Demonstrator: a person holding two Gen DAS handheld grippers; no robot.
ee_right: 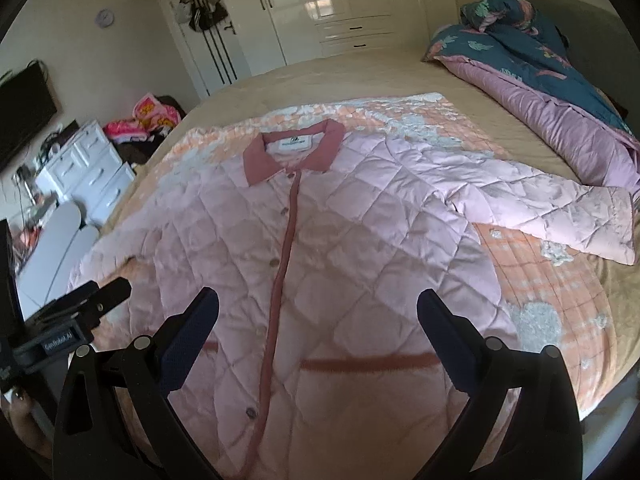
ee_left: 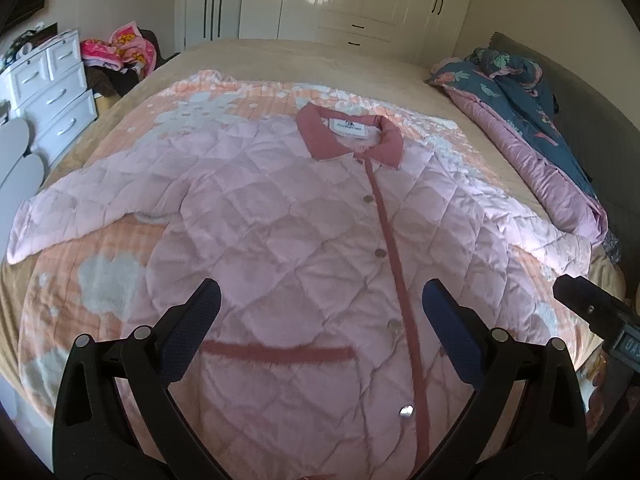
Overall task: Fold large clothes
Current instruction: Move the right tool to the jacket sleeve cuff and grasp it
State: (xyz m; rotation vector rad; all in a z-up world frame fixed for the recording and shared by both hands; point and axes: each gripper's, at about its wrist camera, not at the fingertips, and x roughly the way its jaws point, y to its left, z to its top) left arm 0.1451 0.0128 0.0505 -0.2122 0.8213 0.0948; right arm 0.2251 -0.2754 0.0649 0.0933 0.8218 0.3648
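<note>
A pale pink quilted jacket (ee_left: 280, 216) (ee_right: 360, 232) lies flat and buttoned on the bed, with its dusty-rose collar (ee_left: 348, 136) (ee_right: 292, 156) at the far end and both sleeves spread out to the sides. My left gripper (ee_left: 320, 300) hovers open over the lower left front, above a rose pocket trim (ee_left: 276, 352). My right gripper (ee_right: 318, 300) hovers open over the lower right front, close to the button placket (ee_right: 280, 264). Neither holds anything. The other gripper's body shows at each view's edge (ee_left: 600, 320) (ee_right: 76, 316).
An orange and white blanket (ee_left: 100, 264) (ee_right: 552, 292) lies under the jacket on a beige bed. A bunched blue floral duvet (ee_left: 532, 92) (ee_right: 540, 64) lies along the right side. White drawers (ee_left: 52, 92), a clothes pile (ee_left: 120, 48) and wardrobes (ee_right: 340, 8) stand beyond the bed.
</note>
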